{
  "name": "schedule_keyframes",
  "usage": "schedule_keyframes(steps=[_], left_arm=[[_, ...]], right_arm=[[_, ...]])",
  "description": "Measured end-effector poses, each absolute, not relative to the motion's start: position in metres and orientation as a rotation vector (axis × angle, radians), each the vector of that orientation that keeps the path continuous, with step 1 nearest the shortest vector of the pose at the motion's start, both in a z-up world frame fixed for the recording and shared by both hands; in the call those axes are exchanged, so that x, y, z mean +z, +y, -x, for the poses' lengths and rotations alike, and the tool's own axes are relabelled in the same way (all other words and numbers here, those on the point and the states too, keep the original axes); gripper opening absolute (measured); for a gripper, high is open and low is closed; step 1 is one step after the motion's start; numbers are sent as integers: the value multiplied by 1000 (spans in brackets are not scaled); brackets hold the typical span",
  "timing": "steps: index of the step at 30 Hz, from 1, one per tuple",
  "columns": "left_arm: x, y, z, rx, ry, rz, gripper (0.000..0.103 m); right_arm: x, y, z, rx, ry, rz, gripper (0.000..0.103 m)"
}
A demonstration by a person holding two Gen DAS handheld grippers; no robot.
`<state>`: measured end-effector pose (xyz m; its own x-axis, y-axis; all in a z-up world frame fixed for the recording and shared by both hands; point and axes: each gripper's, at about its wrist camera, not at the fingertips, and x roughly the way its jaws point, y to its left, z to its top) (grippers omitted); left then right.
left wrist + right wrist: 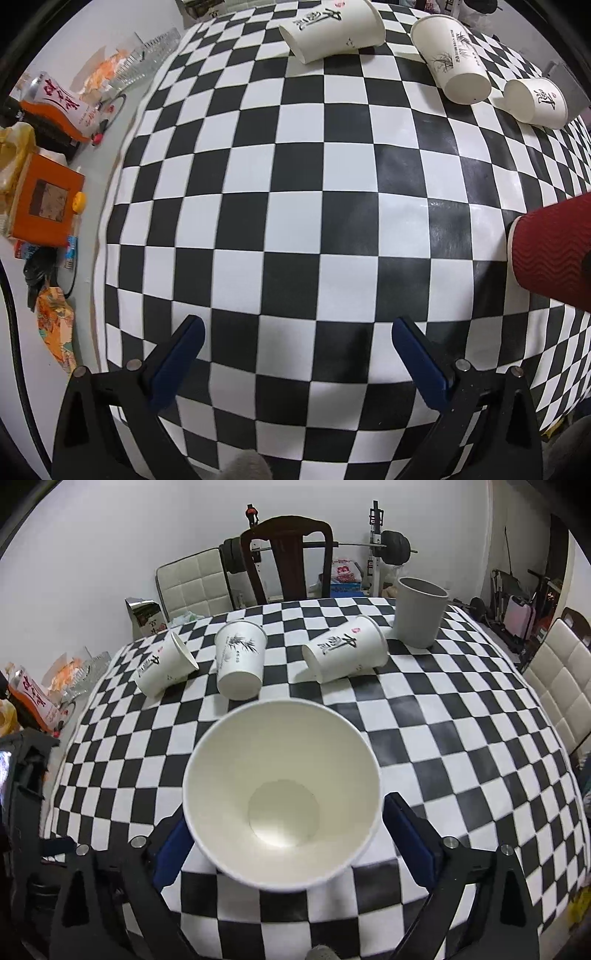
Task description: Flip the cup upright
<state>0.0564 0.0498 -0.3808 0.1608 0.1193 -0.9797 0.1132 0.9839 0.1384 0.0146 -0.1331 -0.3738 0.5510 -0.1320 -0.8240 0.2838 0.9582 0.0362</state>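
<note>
My right gripper (284, 834) holds a paper cup (282, 794) between its blue pads, mouth toward the camera, white inside; in the left wrist view the same cup (554, 258) shows its red ribbed outside at the right edge, lying sideways above the checkered cloth (295, 206). Three white printed cups lie on their sides at the far end: one left (164, 664), one middle (240, 661), one right (345, 648). A grey cup (419, 613) stands upright behind them. My left gripper (295, 354) is open and empty over the cloth's near part.
Clutter lies left of the cloth: an orange box (46, 206), a red-and-white carton (59, 107) and snack bags (55, 332). Chairs (288, 557) stand behind the table and at the right (561, 686). A barbell rack (376, 546) is at the back wall.
</note>
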Motion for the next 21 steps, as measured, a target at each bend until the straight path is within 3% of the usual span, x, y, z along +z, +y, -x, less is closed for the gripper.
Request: schedule_keyframes(steps=[12, 21], left_arm=[[-334, 49, -27, -13, 1323, -214, 103], [-225, 22, 11, -109, 1190, -214, 103]], right_arm=[[-333, -130, 35, -331, 999, -156, 103], [-247, -156, 66, -437, 1083, -148, 103]])
